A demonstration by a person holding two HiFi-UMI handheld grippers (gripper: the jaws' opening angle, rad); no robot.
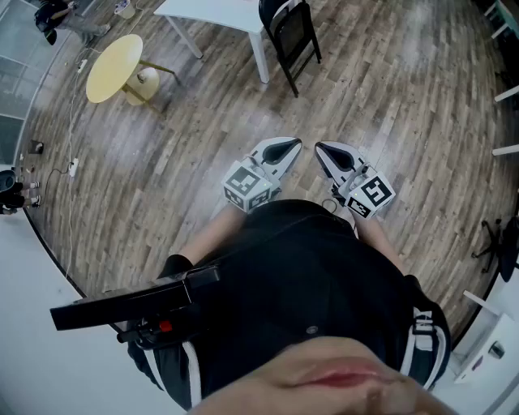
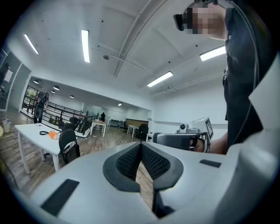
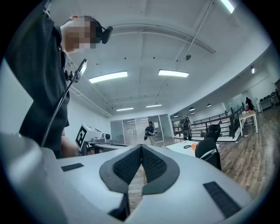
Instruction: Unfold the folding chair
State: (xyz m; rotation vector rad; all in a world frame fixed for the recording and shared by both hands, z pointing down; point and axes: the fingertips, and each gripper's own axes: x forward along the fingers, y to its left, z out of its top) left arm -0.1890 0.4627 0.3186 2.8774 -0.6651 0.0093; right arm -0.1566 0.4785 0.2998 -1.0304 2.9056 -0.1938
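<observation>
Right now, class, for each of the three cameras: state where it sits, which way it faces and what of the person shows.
Head view: on the person's head, looking steeply down at the wood floor, black folding chair and white table ahead; shows torso, left gripper, right gripper.
Left gripper view: on the left gripper, looking level along its shut jaws; torso at right.
Right gripper view: on the right gripper, level along its shut jaws; torso at left.
Shared: all three show the chair beside the table.
</observation>
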